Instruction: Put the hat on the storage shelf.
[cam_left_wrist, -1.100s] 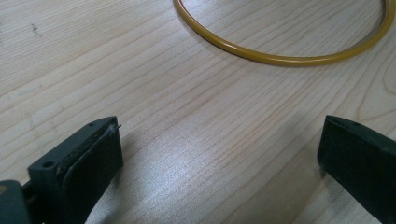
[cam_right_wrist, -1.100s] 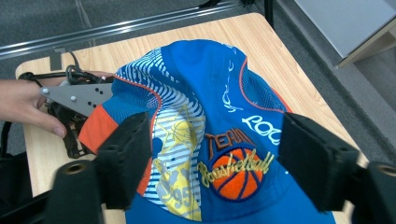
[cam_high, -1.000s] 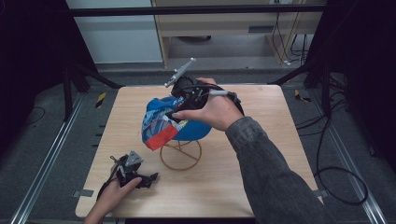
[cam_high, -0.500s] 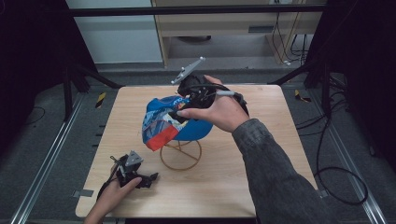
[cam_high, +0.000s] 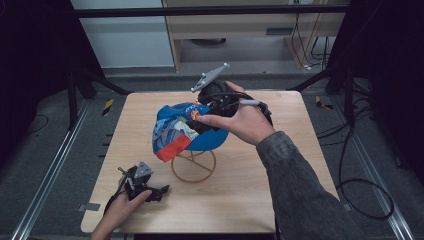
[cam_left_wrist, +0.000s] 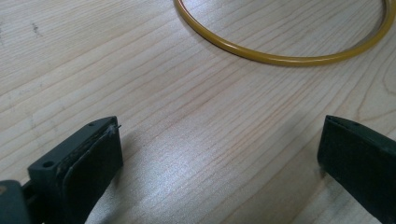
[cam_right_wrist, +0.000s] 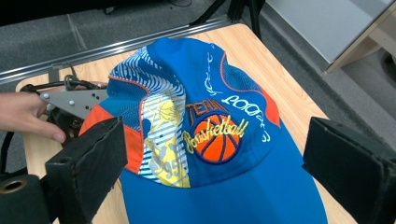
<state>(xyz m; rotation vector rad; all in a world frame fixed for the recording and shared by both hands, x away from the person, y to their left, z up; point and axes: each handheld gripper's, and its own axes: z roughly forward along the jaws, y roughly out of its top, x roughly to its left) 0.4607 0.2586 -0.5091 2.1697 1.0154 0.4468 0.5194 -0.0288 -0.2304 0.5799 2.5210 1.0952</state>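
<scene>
1. Blue cap (cam_high: 192, 131) sits on a yellow wire stand (cam_high: 193, 166) near the middle of the table (cam_high: 300, 200).
2. Right gripper (cam_high: 212, 107) hovers at the cap's far-right side, jaws wide, nothing held; the brim runs between them.
3. Left gripper (cam_high: 157, 191) rests at the near-left corner, jaws wide, empty.
4. Right hand is nearer.

A light wooden table (cam_high: 280, 200) stands on a grey floor (cam_high: 45, 150) between metal rails (cam_high: 47, 180). Beyond it sit a wooden desk (cam_high: 240, 20) and loose cables (cam_high: 360, 195); black-and-yellow tape (cam_high: 107, 106) marks the floor.
</scene>
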